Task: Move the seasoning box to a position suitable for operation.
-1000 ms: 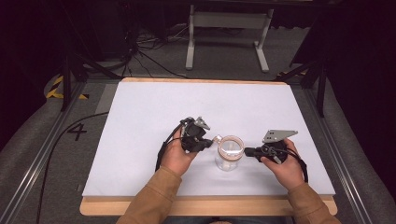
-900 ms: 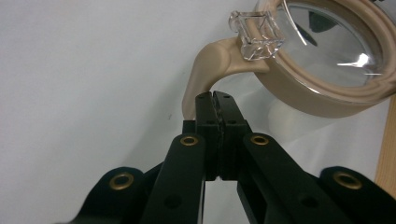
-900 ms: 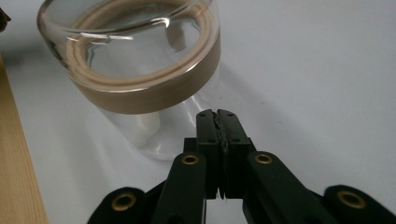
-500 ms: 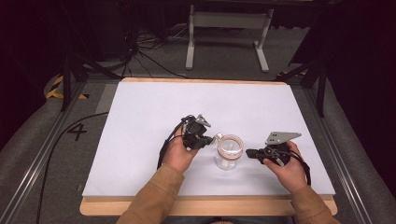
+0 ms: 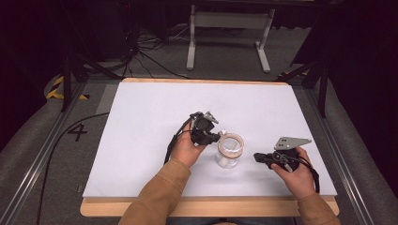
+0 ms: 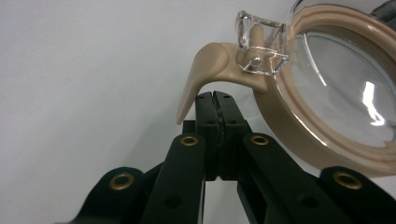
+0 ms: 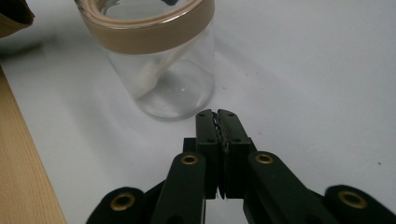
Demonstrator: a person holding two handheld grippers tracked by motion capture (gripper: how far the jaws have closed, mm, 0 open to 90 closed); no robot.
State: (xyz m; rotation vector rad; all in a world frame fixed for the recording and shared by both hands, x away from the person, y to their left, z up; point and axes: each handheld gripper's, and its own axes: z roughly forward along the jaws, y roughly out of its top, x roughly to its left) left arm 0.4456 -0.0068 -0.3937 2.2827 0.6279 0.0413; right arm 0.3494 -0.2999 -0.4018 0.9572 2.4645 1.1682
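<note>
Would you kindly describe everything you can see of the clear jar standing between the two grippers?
The jar is a small, clear, glass-looking canister standing upright on the white table, its lid on. The lid has a clear centre and a beige seal ring, with a beige latch tab curving out under a clear hinge block. Something pale and slender leans inside. The shut left gripper sits just beneath the tab; contact is unclear. The shut right gripper points at the base, apart from it.
</note>
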